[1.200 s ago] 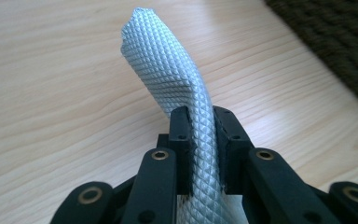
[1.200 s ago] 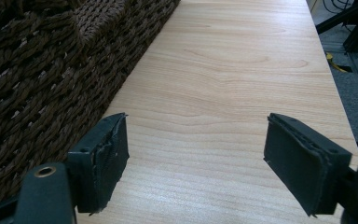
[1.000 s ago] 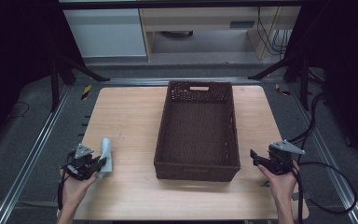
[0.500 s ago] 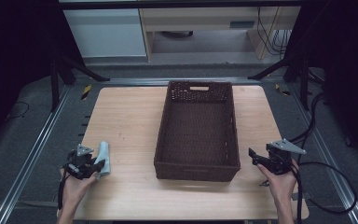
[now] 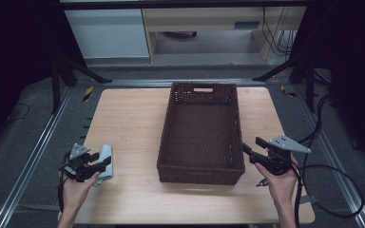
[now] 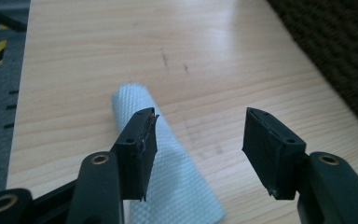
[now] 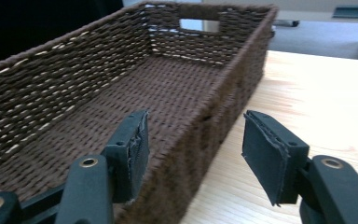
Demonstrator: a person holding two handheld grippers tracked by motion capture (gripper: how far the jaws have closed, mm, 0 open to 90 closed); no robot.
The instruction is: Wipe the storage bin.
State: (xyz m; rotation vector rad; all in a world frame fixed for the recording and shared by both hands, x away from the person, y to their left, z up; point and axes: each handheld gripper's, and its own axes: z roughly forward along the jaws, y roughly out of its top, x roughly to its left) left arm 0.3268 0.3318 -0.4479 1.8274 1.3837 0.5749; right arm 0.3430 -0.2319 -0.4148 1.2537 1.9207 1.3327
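I have the left gripper (image 5: 105, 163) parted wide at the near left of the table (image 5: 133, 118), its jaws having just been opening, and nothing is clamped between them. In the left gripper view the light blue cloth (image 6: 168, 163), loosely rolled, lies on the wood under and just outboard of the left-hand jaw, running away from the claw toward the far side; the gap between the jaws looks down on bare wood, so the cloth is released and resting on the table. The right gripper (image 5: 247, 149) is parted too, its jaws having just been closing by some part, and in the right gripper view they straddle the near right corner wall of the brown woven basket (image 7: 135, 88) without the pads pressing on it, as far as I can see: one jaw is over the basket's inside, the other over the wood outside. Judgement: the work in hand is cloth and basket, and the cloth has been set down to be taken anew. To do that well I would shift the left claw sideways until the roll sits centred between the pads, come down square across its width, close on the whole roll and not one loose layer, and keep the right claw steadying the basket wall.
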